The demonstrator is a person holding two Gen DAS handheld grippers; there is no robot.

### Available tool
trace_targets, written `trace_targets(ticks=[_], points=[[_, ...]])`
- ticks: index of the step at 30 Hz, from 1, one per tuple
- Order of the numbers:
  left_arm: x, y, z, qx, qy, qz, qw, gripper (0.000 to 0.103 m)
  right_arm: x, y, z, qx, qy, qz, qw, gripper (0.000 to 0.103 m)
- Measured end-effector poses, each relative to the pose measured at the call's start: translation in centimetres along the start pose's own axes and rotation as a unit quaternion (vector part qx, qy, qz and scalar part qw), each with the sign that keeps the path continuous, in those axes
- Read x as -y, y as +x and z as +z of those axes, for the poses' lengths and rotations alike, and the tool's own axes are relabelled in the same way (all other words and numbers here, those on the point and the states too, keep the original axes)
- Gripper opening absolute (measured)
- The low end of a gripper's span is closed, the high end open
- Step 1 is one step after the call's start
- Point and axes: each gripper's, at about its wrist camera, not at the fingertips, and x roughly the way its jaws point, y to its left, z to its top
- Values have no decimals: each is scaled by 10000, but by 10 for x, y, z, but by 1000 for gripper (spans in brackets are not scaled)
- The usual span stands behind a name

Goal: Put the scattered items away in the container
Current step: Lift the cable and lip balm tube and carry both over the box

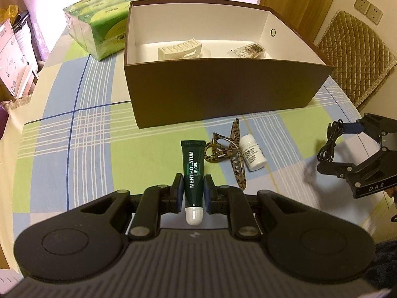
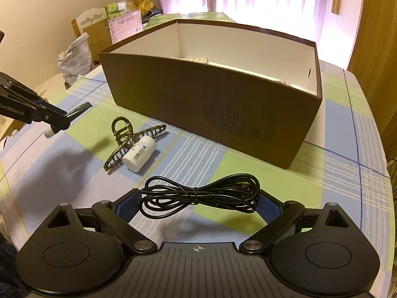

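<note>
Box (image 1: pixel 223 94): brown, open top, sitting on the checked tablecloth (image 1: pixel 74 136); cream hair clip (image 1: pixel 182 49) and packet of cotton swabs (image 1: pixel 248 49) already inside.
Left gripper (image 1: pixel 193 191): clamped tight on the green lip gel tube (image 1: pixel 193 171), white cap pointing back at the camera.
Right gripper (image 2: pixel 198 200): jaws spread wide, pinching the ends of the bundled black cable (image 2: pixel 198 195), lifted off the cloth.
Loose stuff: leopard hair claw (image 2: pixel 129 141) touching the small white bottle (image 2: pixel 140 156), both just in front of the box.

The left claw (image 1: pixel 193 191) is pinched narrow, raised off the table; the right claw (image 2: pixel 198 201) is spread wide.
</note>
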Motion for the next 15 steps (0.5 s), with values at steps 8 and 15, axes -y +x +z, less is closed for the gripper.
trace_targets(ticks=[8,15], points=[[1,-7,6,105,45,-43,9999,13,-2,-6,7,70,-35,98,9999,98],[2,-15,16,296,22,-152,9994,13,-1,-17,24,303,-24,186,9994,98]])
